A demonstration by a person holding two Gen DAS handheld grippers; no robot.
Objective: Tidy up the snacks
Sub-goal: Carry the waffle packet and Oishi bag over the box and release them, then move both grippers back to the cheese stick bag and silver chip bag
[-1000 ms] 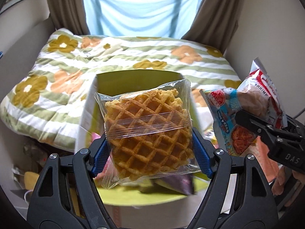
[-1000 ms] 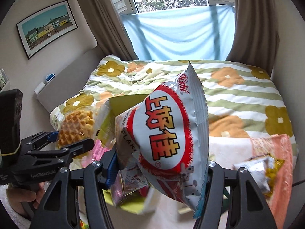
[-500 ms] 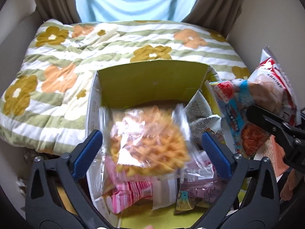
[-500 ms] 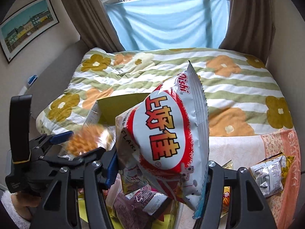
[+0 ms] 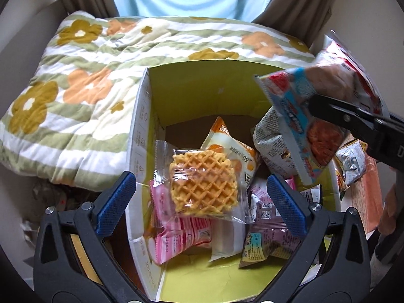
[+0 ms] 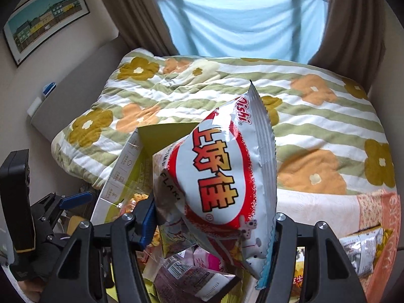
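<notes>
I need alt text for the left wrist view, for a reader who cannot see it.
The open left gripper hangs over a green-lined box of snack packets, with a wrapped waffle lying on top. At right, the right gripper holds a shrimp chip bag.

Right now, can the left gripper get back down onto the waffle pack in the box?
Probably yes. The left gripper is open directly above the waffle pack, which lies on top of the other snacks in the box; nothing covers it.
</notes>
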